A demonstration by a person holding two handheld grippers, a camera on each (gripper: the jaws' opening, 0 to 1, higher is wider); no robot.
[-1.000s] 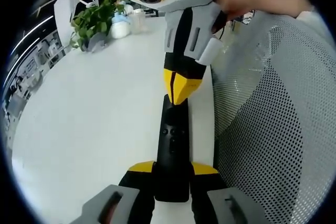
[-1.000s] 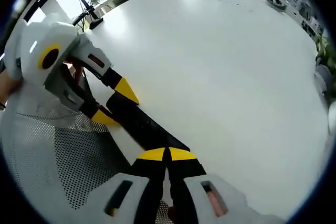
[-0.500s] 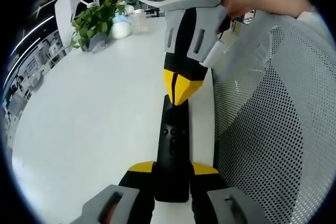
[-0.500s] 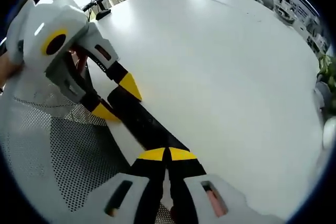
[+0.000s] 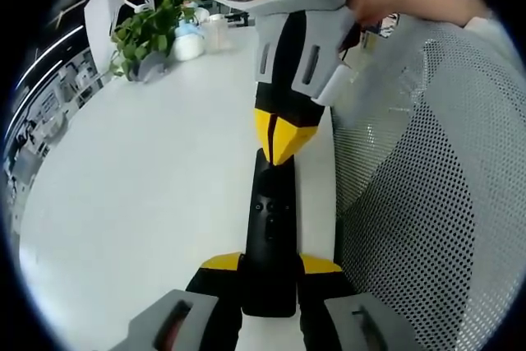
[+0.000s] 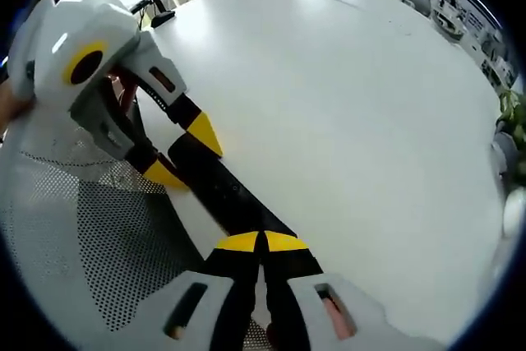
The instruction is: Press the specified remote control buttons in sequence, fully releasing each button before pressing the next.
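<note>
Jaws of the left gripper (image 5: 269, 262) clamp the near end of the black remote control (image 5: 271, 232), which lies on the white table (image 5: 148, 178). Right gripper (image 5: 282, 147) is pinched shut, tips touching the remote's far end; which button is hidden.

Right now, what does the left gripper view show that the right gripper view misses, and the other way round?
Left gripper view alone: the small round buttons on the slim black remote control, and a leafy green potted plant. Right gripper view alone: a black stand at the table's far edge. Both: the remote clamped by the left tongs, the closed right tongs on its other end, the white round table, the mesh chair.
</note>
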